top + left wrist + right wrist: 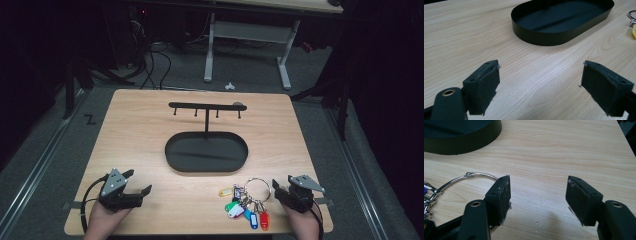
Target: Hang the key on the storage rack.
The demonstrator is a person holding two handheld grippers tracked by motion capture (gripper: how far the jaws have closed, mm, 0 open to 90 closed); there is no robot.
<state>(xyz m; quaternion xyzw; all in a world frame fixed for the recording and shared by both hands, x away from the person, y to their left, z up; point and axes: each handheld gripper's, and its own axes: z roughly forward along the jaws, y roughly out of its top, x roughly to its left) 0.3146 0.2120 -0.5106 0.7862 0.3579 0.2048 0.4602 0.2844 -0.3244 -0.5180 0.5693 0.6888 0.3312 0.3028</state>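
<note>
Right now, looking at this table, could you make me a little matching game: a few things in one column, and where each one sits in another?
Things:
1. oval black tray
2. key ring with coloured tags
3. left gripper
4. hook rack

Places:
A. near left corner of the table
B. standing at the tray's far edge
C. middle of the table
D. beside the right gripper

Pairs: 1-C, 2-D, 3-A, 4-B

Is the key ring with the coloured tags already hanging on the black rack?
No, the key ring lies flat on the table beside the right gripper, in front of the rack.
</note>
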